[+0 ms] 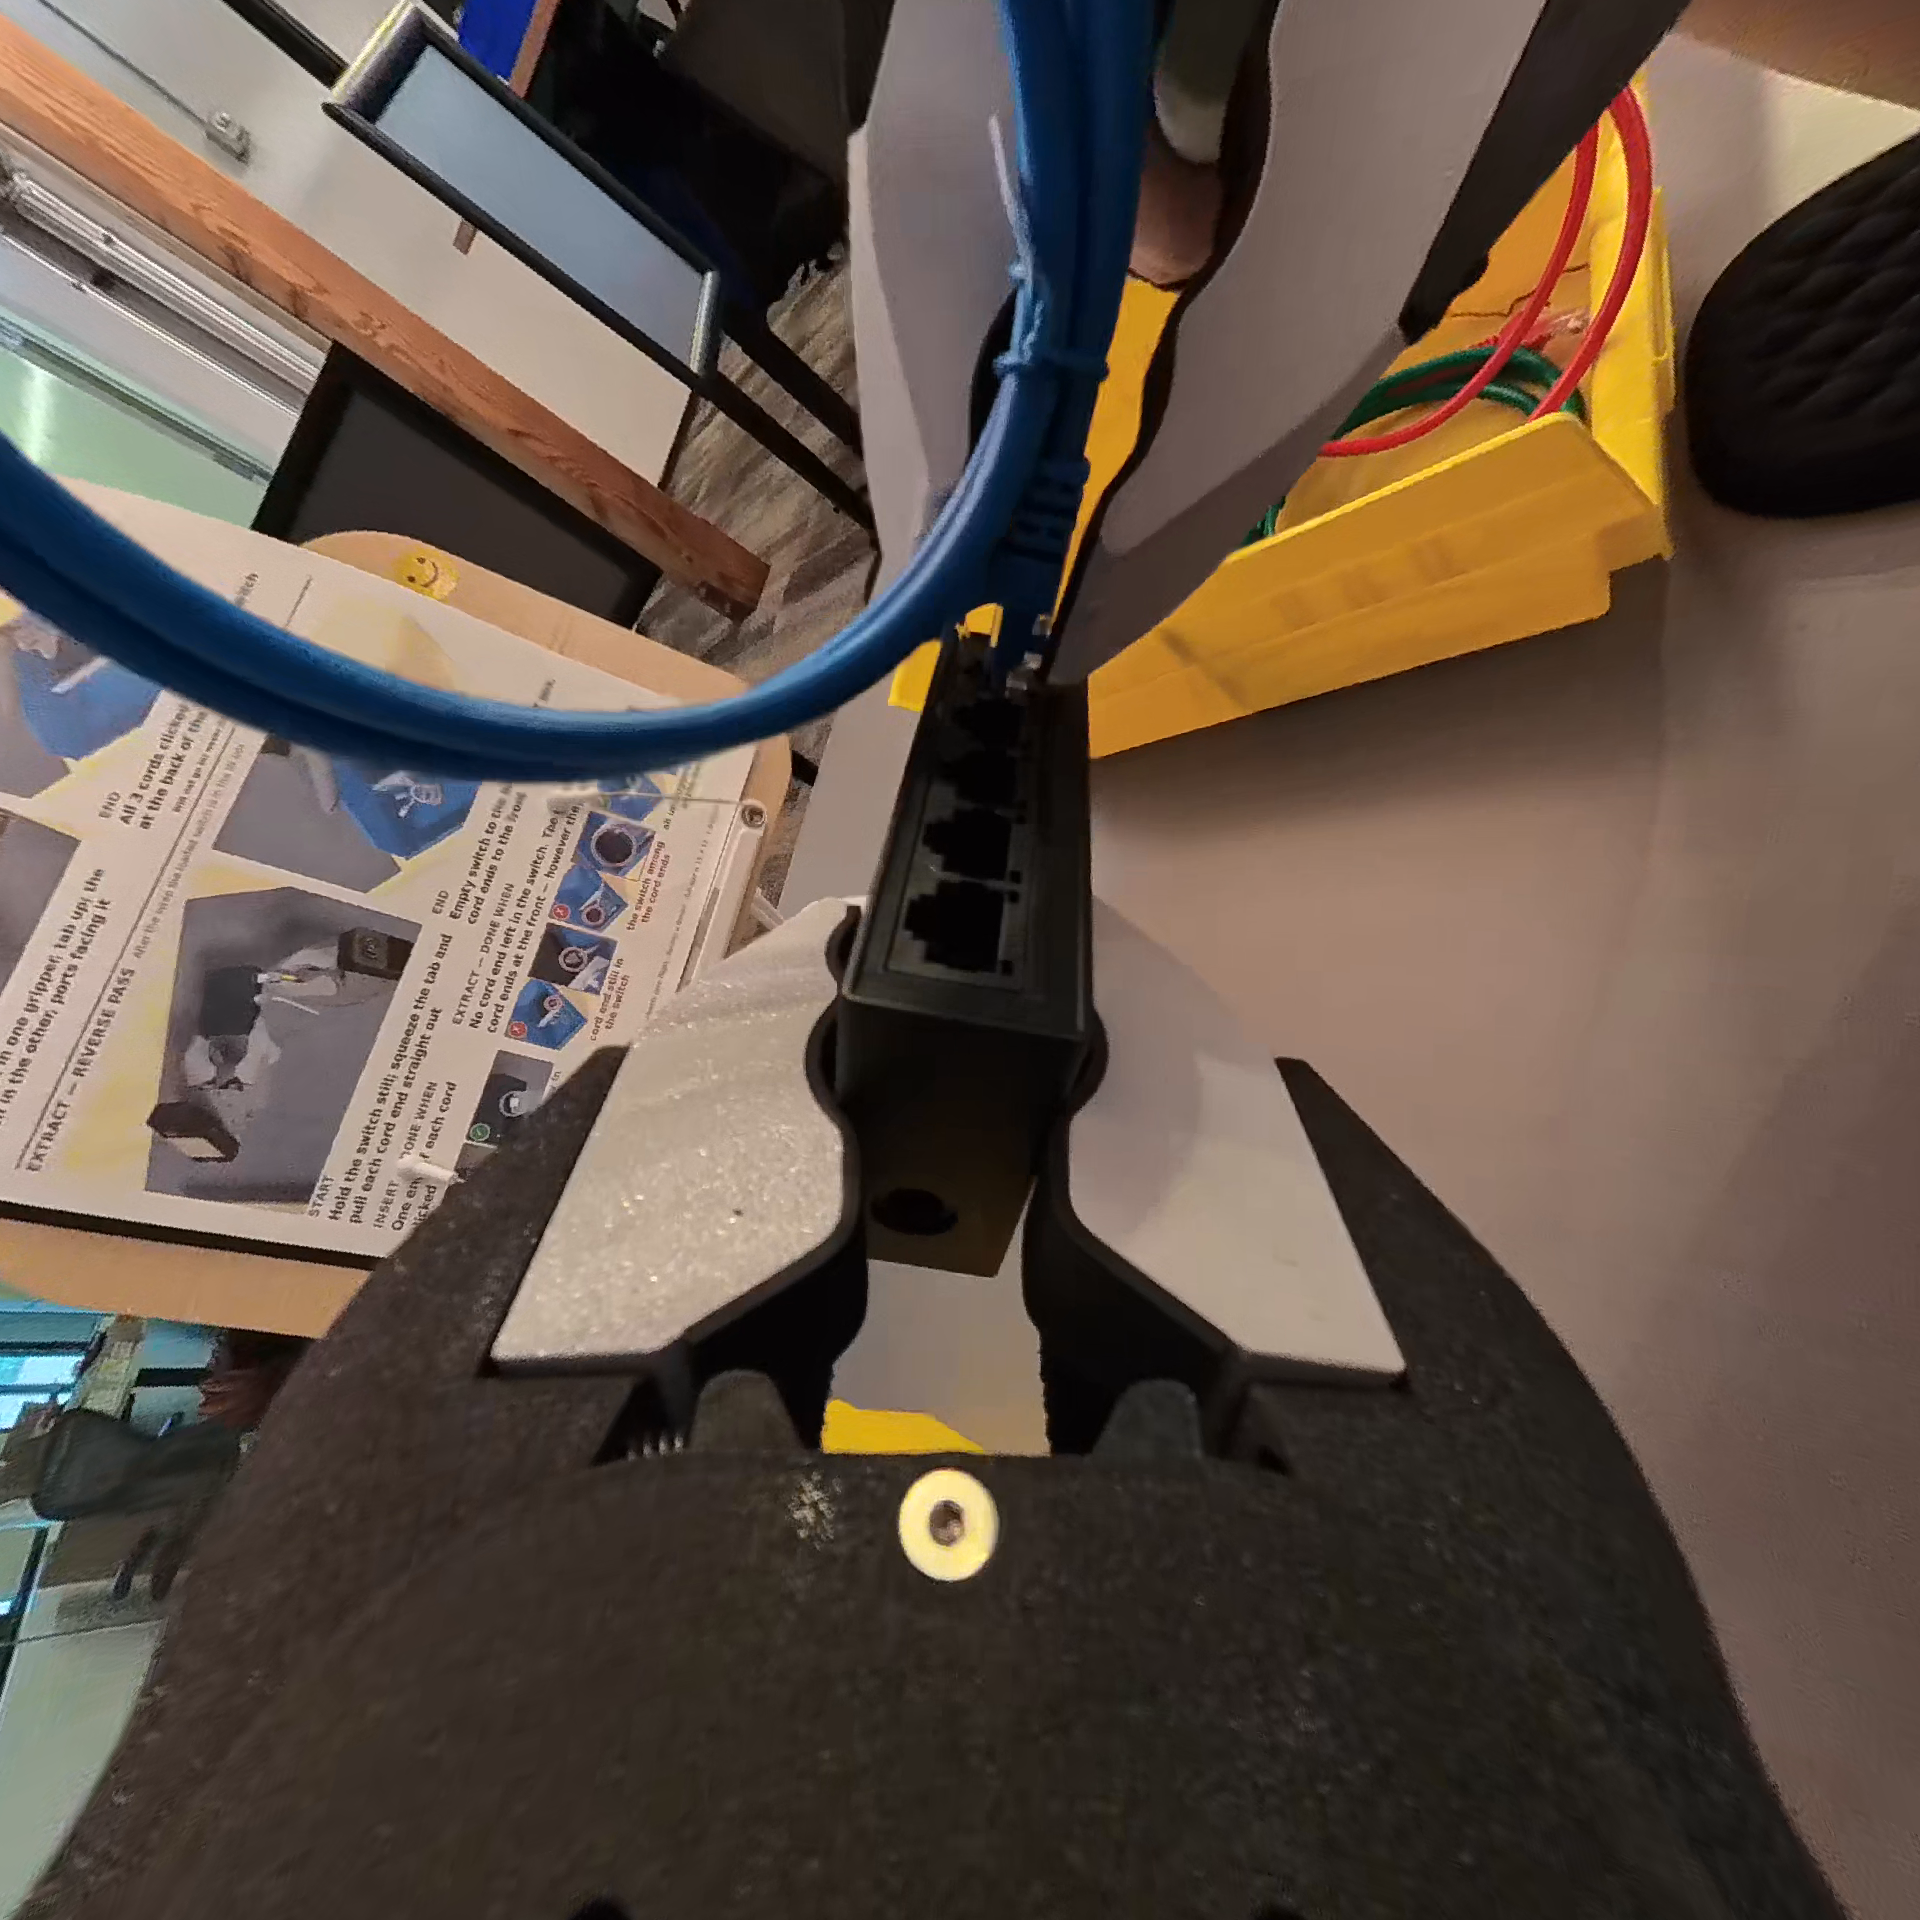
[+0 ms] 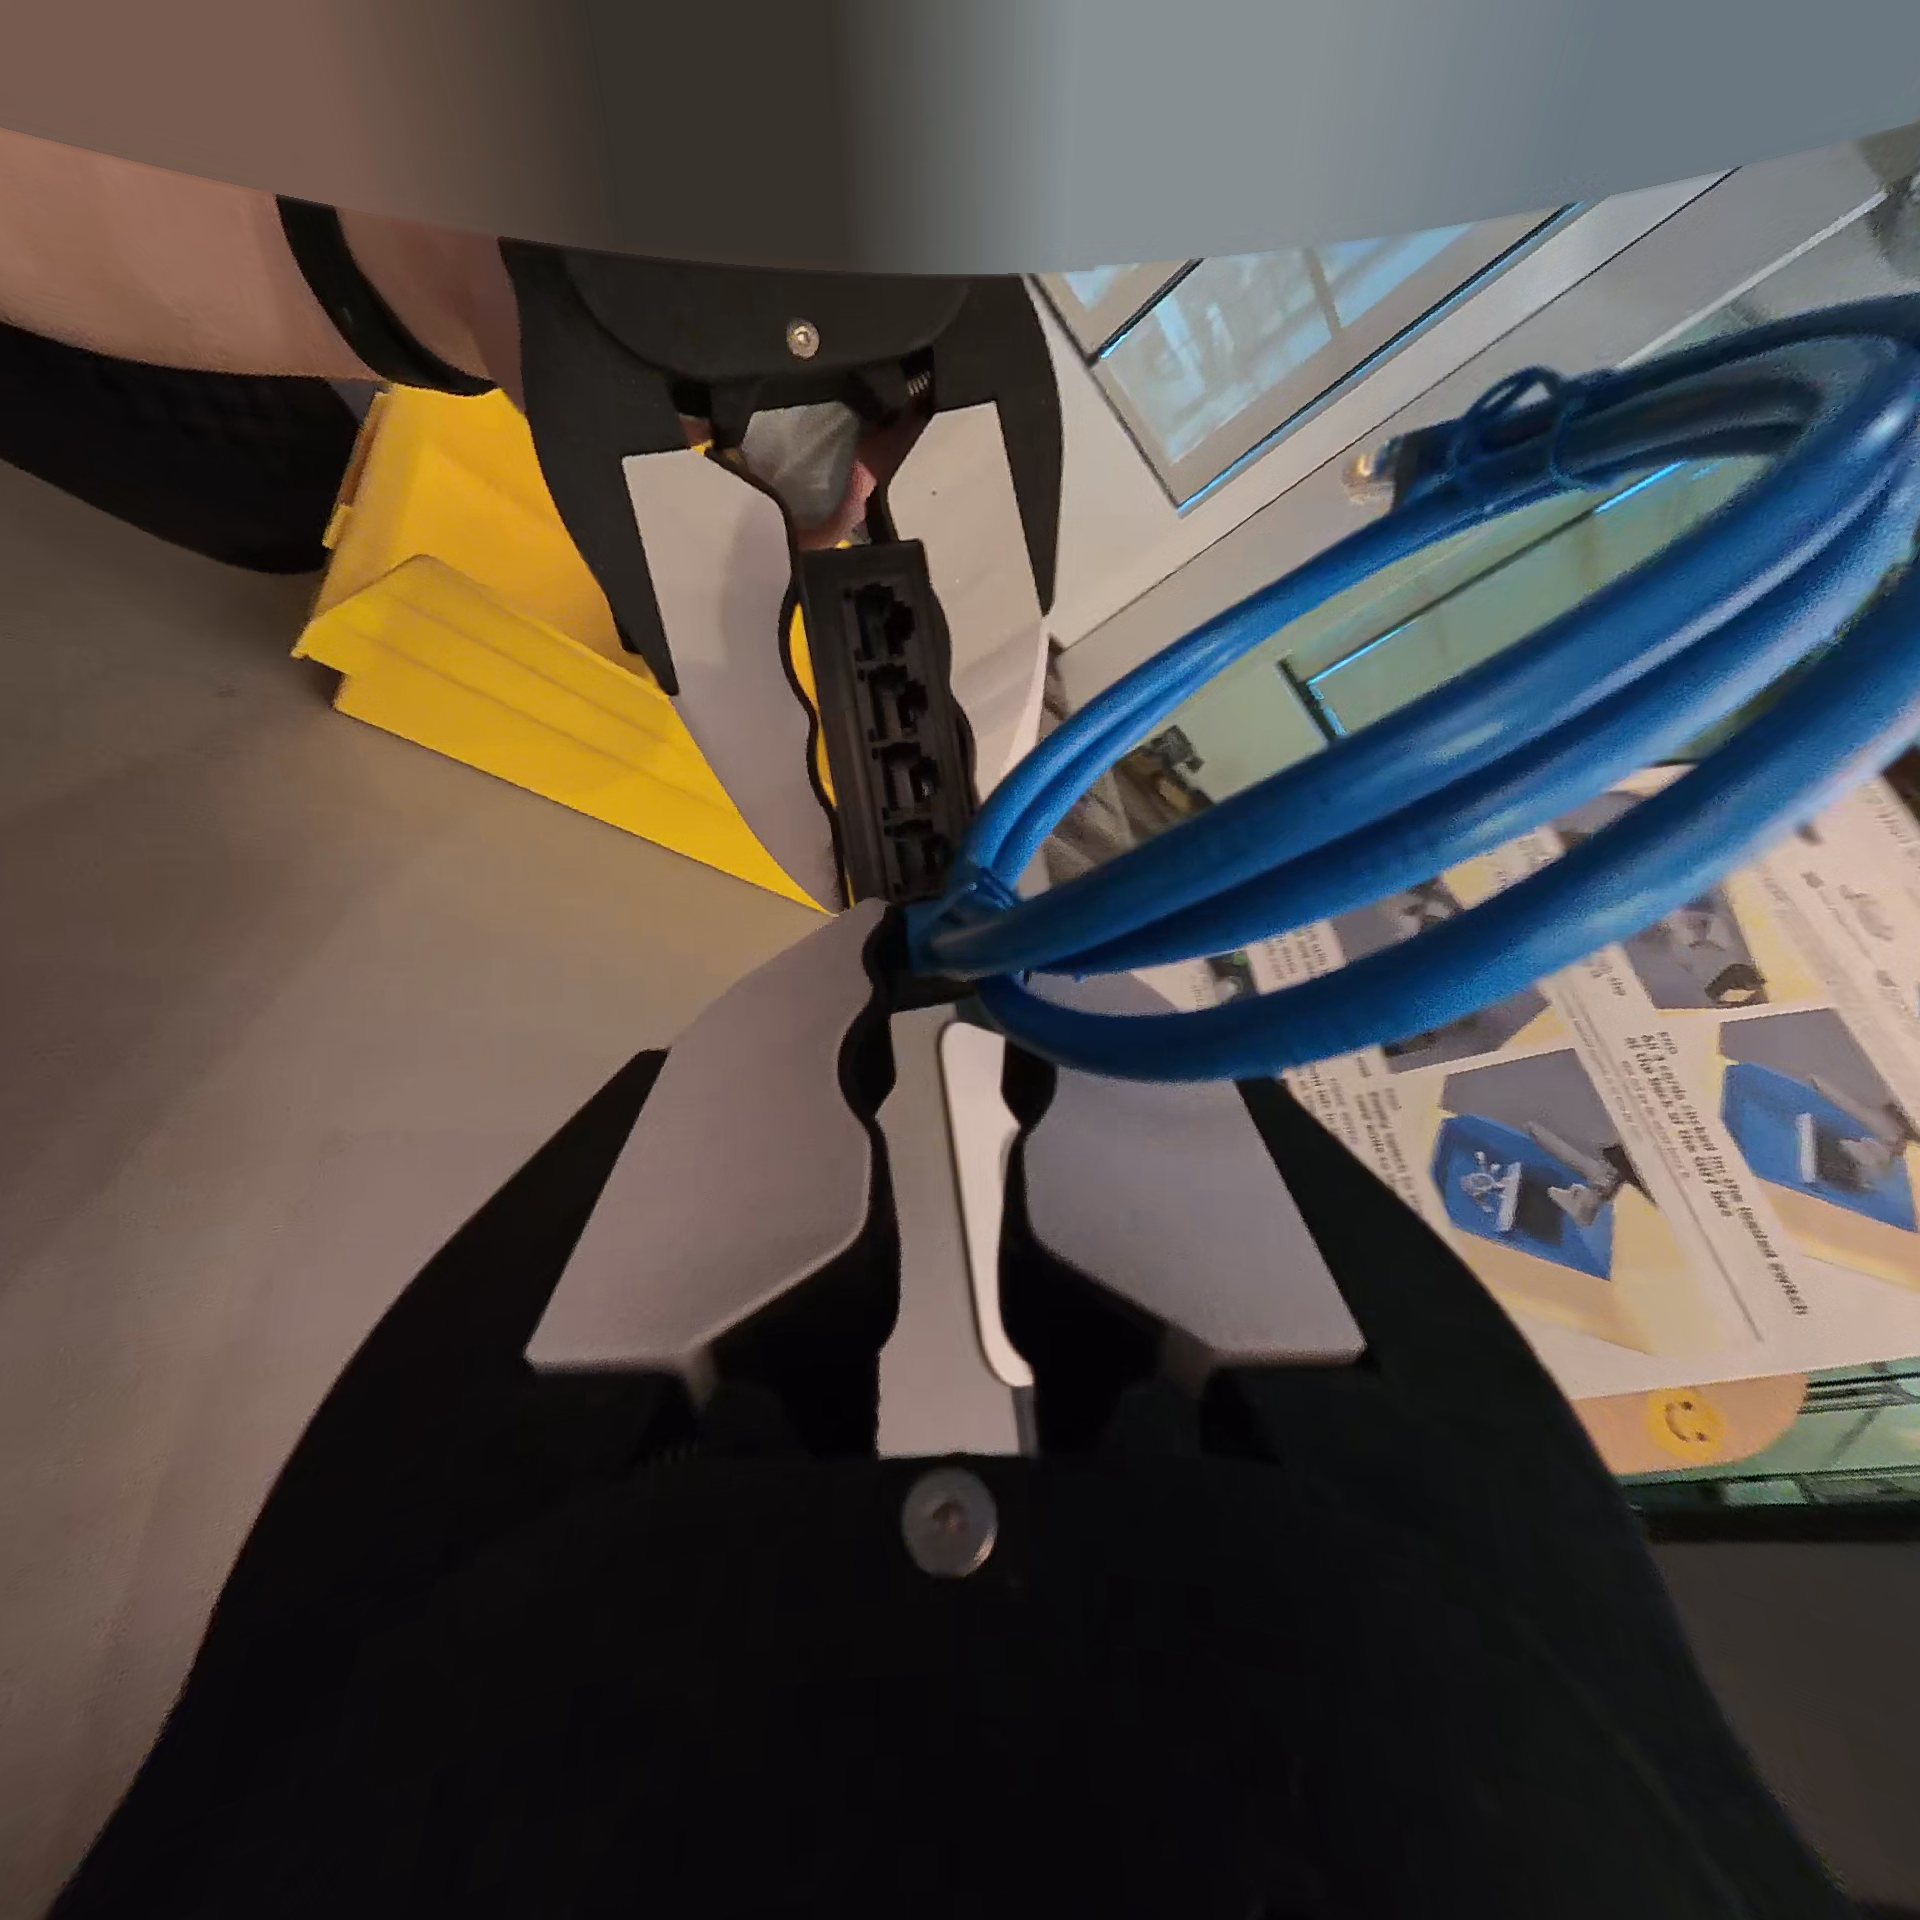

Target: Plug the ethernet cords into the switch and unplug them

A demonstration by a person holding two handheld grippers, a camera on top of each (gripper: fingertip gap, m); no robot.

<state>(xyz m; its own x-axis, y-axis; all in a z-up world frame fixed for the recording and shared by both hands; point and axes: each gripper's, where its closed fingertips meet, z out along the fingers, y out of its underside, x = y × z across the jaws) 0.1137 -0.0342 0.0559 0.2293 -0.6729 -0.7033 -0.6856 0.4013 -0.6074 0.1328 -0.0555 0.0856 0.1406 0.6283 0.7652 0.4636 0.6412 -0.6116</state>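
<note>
- Left gripper (image 1: 956, 1091) clamped shut on the black switch (image 1: 971, 883), fingers pressing both narrow sides of its body; ports facing up and toward the opposite gripper, held clear above the grey table (image 1: 1507, 1039).
- Row of ports on the switch face seen in both views (four countable in the right wrist view, all but the far-end one plainly empty).
- Right gripper (image 2: 914, 961) closed around the plug end of the blue ethernet cord (image 2: 1351, 831), fingers nearly together with the plug boot pinched between the tips.
- Plug tip right at the end port of the switch, at the end farthest from the left gripper's palm; cannot tell whether seated or only touching the opening.
- Rest of the blue cord bundled in loops, tied with a thin twist, swinging off to the side over the printed instruction sheet (image 1: 312, 935); second connector (image 2: 1387, 468) dangling free on the bundle.
- Yellow bin (image 1: 1455, 520) lying on the table behind the grippers, with a red cord (image 1: 1600, 260) and a green cord (image 1: 1455, 369) coiled inside (neither touched by any gripper).
- Black mesh-textured object (image 1: 1818, 343) near the bin, at the table's edge.
</note>
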